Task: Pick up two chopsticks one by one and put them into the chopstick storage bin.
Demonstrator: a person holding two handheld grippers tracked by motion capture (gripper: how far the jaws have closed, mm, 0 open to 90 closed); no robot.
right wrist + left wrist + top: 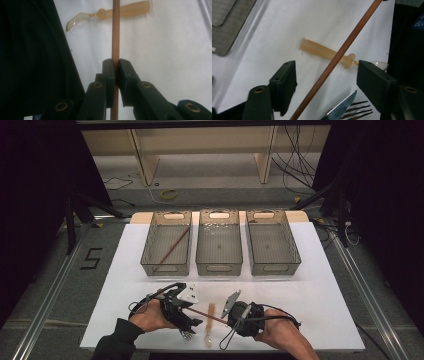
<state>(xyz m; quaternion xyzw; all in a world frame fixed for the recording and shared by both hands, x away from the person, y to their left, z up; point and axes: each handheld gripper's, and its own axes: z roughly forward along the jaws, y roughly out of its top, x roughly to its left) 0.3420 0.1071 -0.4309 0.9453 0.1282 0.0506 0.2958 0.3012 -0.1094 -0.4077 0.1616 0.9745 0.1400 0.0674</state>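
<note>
My right gripper [228, 318] [115, 66] is shut on a thin brown wooden chopstick [207, 315] [115, 30] and holds it a little above the white table. The stick reaches leftward between the jaws of my left gripper [196, 317] [327, 72]. Those jaws stand apart on either side of the chopstick [347, 45], and their pads are clear of it. Under the stick lies a plastic spoon [210, 312] [322, 51] [125, 11] with an amber handle and a clear bowl.
A metal knife [342, 107] and fork [359, 110] lie on the white sheet [310, 295] just below the left gripper. Three grey mesh baskets stand in a row at the back: left [150, 245], middle [200, 245], right [295, 245]. The left one holds another chopstick [172, 247].
</note>
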